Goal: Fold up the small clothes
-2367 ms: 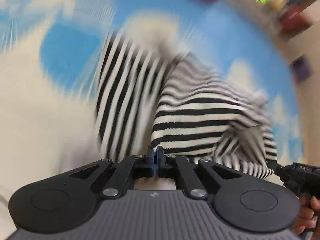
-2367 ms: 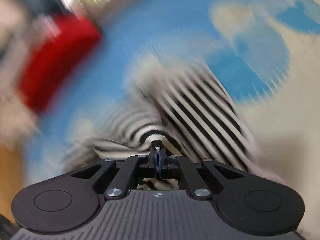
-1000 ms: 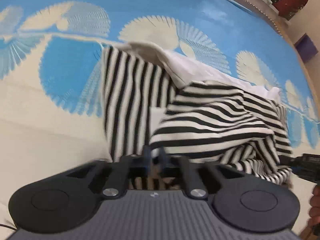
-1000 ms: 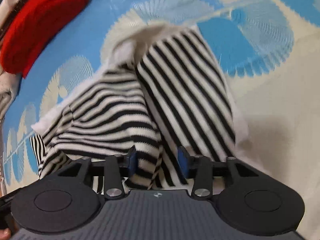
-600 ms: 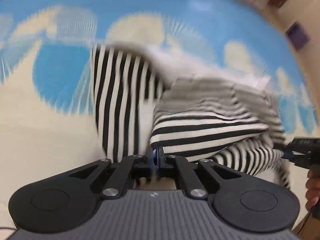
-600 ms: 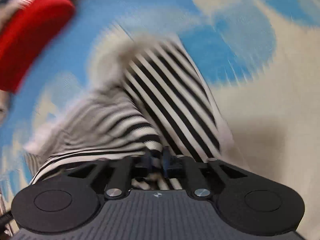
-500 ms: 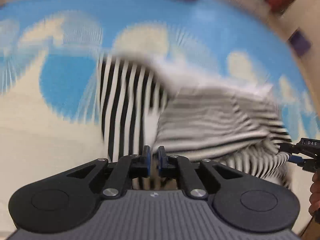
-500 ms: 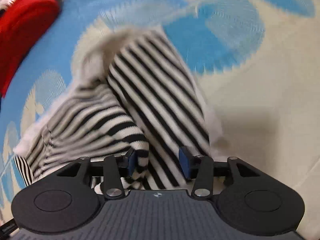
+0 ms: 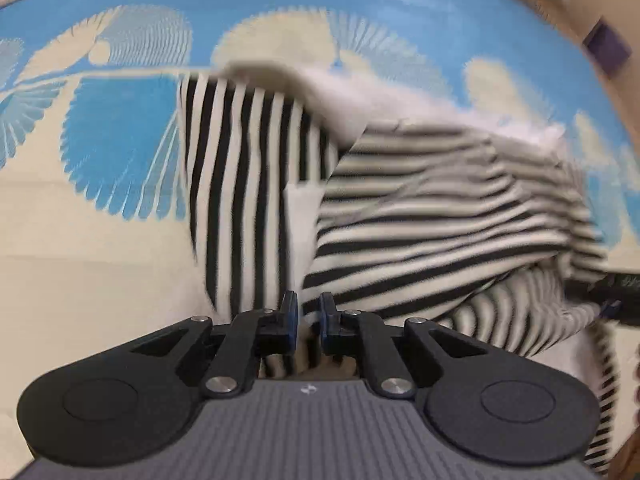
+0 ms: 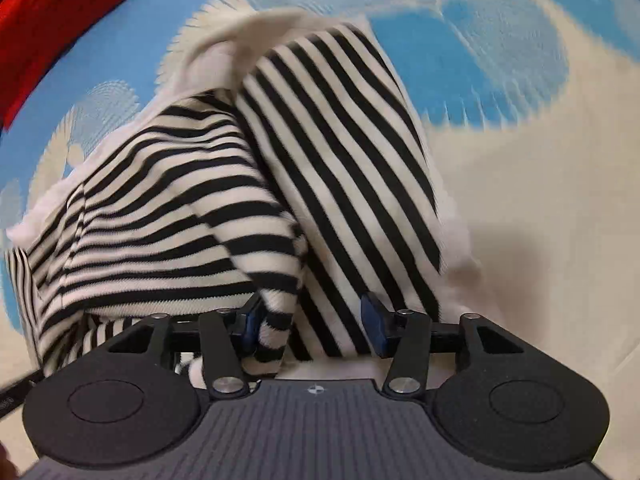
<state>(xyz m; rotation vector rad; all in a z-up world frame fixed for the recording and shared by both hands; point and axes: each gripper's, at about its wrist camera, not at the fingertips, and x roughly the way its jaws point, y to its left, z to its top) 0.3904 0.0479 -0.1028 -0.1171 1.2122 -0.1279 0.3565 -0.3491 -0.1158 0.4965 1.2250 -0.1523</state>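
A black-and-white striped garment (image 9: 420, 216) with a white fleecy lining lies partly folded on a blue and cream patterned bedspread (image 9: 120, 148). It also shows in the right wrist view (image 10: 320, 184). My left gripper (image 9: 308, 316) is slightly open at the garment's near edge, its jaws a small gap apart with nothing between them. My right gripper (image 10: 312, 324) is wide open over the near edge, and a striped fold lies between its fingers, ungripped. The other gripper's tip (image 9: 612, 292) shows at the garment's right end.
A red cushion (image 10: 52, 12) lies at the far left of the bedspread (image 10: 540, 160) in the right wrist view. A purple box (image 9: 608, 42) and the bed's edge show at the far right in the left wrist view.
Both grippers had been shut on the garment's near edge, then opened. The left jaws have parted a little more. The right gripper stays wide open. The garment has settled.
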